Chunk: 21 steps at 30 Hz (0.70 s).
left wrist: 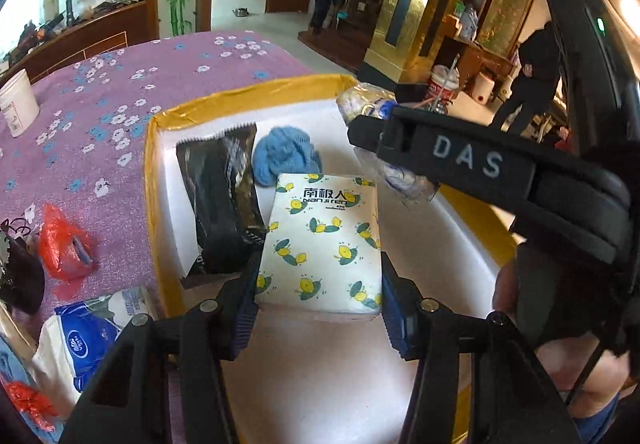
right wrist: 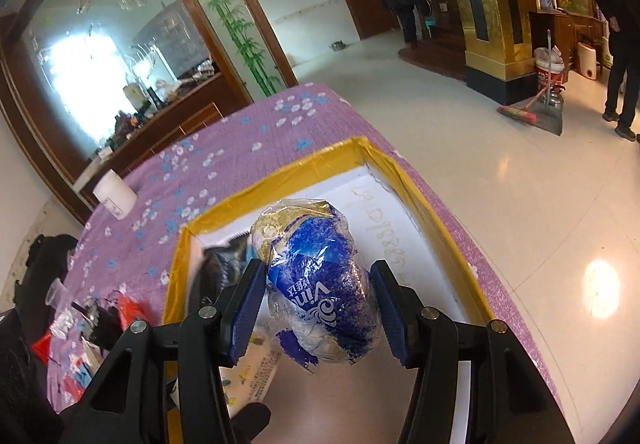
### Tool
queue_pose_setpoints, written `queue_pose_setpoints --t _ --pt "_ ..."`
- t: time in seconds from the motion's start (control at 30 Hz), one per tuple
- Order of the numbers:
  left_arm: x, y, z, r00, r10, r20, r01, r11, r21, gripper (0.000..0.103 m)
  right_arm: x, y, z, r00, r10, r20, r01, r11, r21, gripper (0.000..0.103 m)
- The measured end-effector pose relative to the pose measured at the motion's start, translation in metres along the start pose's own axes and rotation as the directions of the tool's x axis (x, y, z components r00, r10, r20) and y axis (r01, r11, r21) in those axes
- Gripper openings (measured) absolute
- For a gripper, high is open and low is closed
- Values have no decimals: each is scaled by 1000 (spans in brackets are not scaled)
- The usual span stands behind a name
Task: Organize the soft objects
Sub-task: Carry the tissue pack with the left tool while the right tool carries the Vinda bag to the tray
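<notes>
A white foam box with a yellow-taped rim (left wrist: 160,147) sits on the purple flowered tablecloth. Inside lie a black packet (left wrist: 224,203), a blue fluffy ball (left wrist: 284,155) and a white tissue pack with lemon print (left wrist: 324,240). My left gripper (left wrist: 316,308) is open, its fingers on either side of the tissue pack's near end. My right gripper (right wrist: 316,316) is shut on a crumpled blue-and-clear plastic pack (right wrist: 320,284) and holds it above the box (right wrist: 404,171). That gripper and pack (left wrist: 372,107) show at the right in the left wrist view.
A blue-and-white tissue pack (left wrist: 80,340), a red plastic bag (left wrist: 64,248) and a white tub (left wrist: 16,103) lie on the cloth left of the box. The table edge is just right of the box (right wrist: 480,244). People stand on the floor beyond.
</notes>
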State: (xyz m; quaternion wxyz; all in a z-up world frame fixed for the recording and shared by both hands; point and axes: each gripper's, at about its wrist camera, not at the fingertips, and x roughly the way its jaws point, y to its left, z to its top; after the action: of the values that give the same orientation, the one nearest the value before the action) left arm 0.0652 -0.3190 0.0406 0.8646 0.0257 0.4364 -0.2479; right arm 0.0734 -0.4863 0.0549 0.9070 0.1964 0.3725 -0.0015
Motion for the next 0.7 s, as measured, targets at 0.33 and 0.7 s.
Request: queue_pose_setpoints --t 0.33,0.7 --pt "4 2 -1 1000 -8 -6 7 1000 -16 53 13 -5 -1 998 -32 -55 33 999 13 60" --pt "5 0 0 1000 8 -3 -8 1000 -11 53 16 -4 0 996 -56 -68 58 998 26 60"
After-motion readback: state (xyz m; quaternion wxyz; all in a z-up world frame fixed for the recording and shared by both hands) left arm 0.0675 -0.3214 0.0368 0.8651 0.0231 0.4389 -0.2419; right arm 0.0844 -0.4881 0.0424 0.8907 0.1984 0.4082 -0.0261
